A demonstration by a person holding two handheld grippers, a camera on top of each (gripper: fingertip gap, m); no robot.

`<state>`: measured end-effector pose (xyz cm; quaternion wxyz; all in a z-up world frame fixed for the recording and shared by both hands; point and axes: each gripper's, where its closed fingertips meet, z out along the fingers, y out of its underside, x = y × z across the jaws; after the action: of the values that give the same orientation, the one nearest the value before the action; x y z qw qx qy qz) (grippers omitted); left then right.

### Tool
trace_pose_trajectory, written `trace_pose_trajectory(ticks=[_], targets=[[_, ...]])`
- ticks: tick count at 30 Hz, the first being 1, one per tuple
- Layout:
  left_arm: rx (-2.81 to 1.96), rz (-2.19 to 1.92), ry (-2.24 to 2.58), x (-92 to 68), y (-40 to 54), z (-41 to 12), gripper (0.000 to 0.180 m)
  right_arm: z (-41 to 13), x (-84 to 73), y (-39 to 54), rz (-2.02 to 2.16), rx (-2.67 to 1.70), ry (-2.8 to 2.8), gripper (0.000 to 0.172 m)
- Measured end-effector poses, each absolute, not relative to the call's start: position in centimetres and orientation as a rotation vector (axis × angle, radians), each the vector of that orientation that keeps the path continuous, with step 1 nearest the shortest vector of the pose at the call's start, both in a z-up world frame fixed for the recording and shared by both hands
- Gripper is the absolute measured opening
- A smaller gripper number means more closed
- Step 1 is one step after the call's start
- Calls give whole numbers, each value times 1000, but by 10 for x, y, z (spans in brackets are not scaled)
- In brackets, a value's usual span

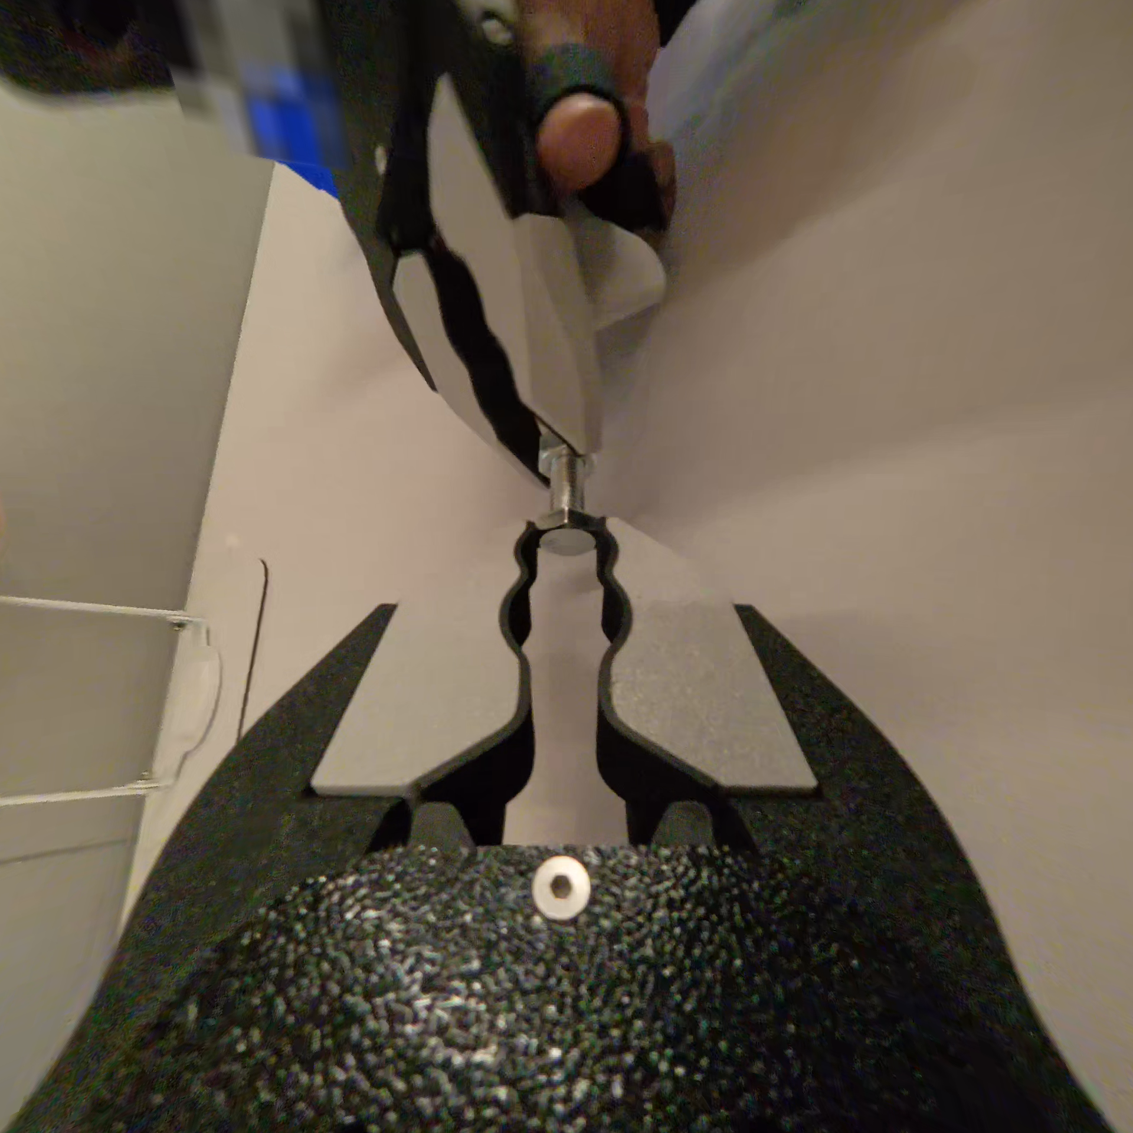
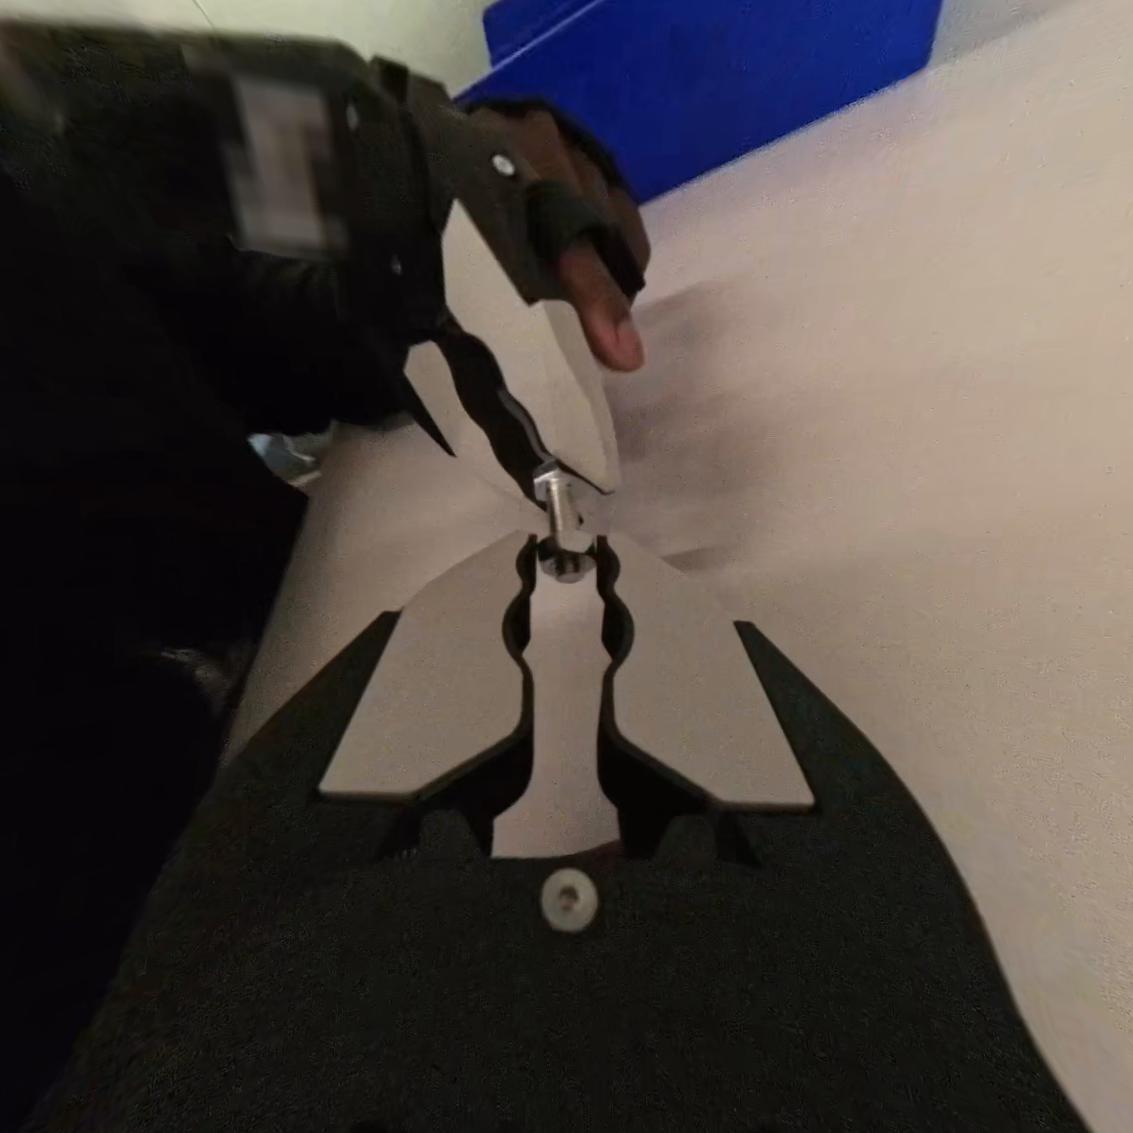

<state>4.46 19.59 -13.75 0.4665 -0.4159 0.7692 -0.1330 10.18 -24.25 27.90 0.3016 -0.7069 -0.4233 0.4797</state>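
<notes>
Two black hand-held grippers meet tip to tip above a pale table [image 1: 858, 429], sharing one silver bolt [image 1: 567, 487]. The left hand-held gripper [image 1: 567, 542] is clamped on the bolt's hex head. The right hand-held gripper [image 2: 567, 561] is clamped on a nut [image 2: 565, 567] at the bolt's other end. A gloved hand [image 1: 582, 141] grips the right tool. A blue box [image 2: 736, 86] sits behind on the table.

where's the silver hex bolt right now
The silver hex bolt hangs above the pale table, centred in both wrist views, its head gripped by the left gripper and a nut on its far end by the right gripper.
</notes>
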Motion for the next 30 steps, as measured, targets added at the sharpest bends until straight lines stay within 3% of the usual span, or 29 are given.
trace_pose_trajectory(ticks=[5, 12, 15, 18, 25, 27, 30], targets=[[-1190, -493, 1805, 44, 203, -132, 17, 296, 104, -230, 1083, -1645, -1138, 51], [-1375, -901, 1644, 41, 202, -113, 17, 302, 101, -224, 518, -1298, -1302, 47], [-1397, -973, 1644, 42, 197, -114, 17, 303, 97, -229, 471, -1245, -1329, 22], [-1372, -899, 1686, 42, 197, -120, 17, 298, 97, -231, 554, -1327, -1347, 17], [-1066, -464, 1840, 44, 194, -127, 17, 290, 99, -241, 1352, -1805, -1082, 19], [-1137, -560, 1800, 44, 195, -123, 17, 299, 100, -232, 1250, -1699, -1066, 40], [-1253, -719, 1706, 40, 201, -112, 17, 307, 105, -223, 850, -1477, -1174, 49]])
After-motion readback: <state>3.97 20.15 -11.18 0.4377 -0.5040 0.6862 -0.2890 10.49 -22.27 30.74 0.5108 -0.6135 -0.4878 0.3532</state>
